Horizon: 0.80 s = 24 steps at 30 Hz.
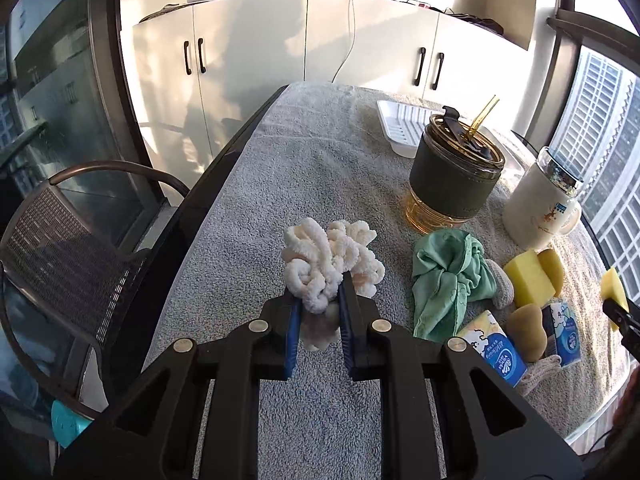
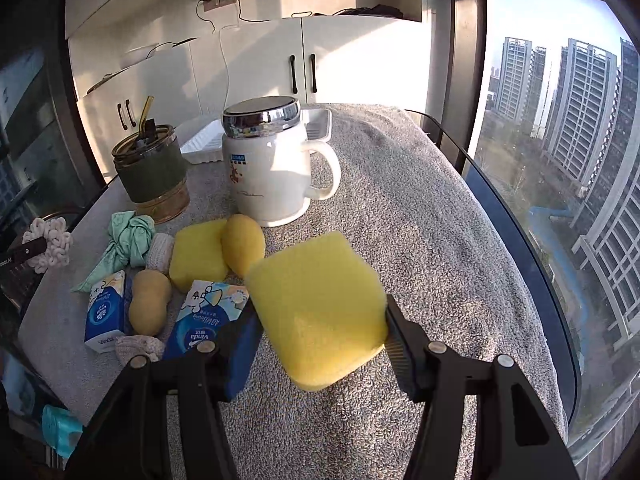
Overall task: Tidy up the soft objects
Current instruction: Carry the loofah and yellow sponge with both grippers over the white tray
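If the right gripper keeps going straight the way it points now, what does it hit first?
Probably only the grey towel. The right gripper, shut on the yellow sponge, points past the white mug, which stands left of that line; depth is unclear.

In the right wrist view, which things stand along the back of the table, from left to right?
Dark-sleeved glass cup with straw → white ribbed tray → white mug with chrome lid.
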Tool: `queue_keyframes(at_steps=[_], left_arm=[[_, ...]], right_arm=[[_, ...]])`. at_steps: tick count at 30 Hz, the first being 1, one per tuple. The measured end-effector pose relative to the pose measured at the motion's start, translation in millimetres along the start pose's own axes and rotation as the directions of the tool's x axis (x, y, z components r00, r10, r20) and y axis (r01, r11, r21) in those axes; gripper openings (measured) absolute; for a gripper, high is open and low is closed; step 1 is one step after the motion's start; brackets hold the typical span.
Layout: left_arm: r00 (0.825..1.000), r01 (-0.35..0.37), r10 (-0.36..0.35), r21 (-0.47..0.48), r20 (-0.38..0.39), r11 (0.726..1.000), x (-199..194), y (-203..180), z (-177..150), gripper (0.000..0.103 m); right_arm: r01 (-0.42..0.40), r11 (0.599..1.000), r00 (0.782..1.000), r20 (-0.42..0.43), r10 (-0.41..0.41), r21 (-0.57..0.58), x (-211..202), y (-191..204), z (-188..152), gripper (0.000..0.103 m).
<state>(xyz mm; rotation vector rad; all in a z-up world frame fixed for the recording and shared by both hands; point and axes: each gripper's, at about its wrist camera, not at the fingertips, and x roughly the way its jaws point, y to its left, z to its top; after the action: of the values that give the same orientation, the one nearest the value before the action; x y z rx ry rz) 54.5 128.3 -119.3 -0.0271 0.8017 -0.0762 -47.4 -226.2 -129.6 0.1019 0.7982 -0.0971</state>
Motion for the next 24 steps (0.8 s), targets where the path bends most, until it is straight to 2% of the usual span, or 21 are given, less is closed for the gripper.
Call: queue_keyframes(at_steps=[11, 19, 24], left_arm=[[0.998, -0.048, 0.049, -0.005, 0.036, 0.999, 35, 13, 42, 0.016], [0.995, -0.052, 0.047, 0.056, 0.089, 0.997, 69, 11, 78, 0.016], [0.990, -0.054, 0.035, 0.138, 0.139, 0.989, 96, 6, 112, 0.016]], right_arm=[[0.147, 0.988, 0.989, 0.014, -0.147, 0.049, 35, -60, 47, 0.060], [0.157, 0.987, 0.987, 0.024, -0.158, 0.033, 67, -82, 84, 0.060], [0.159, 0.987, 0.987, 0.018, -0.159, 0.025, 94, -94, 109, 0.060]])
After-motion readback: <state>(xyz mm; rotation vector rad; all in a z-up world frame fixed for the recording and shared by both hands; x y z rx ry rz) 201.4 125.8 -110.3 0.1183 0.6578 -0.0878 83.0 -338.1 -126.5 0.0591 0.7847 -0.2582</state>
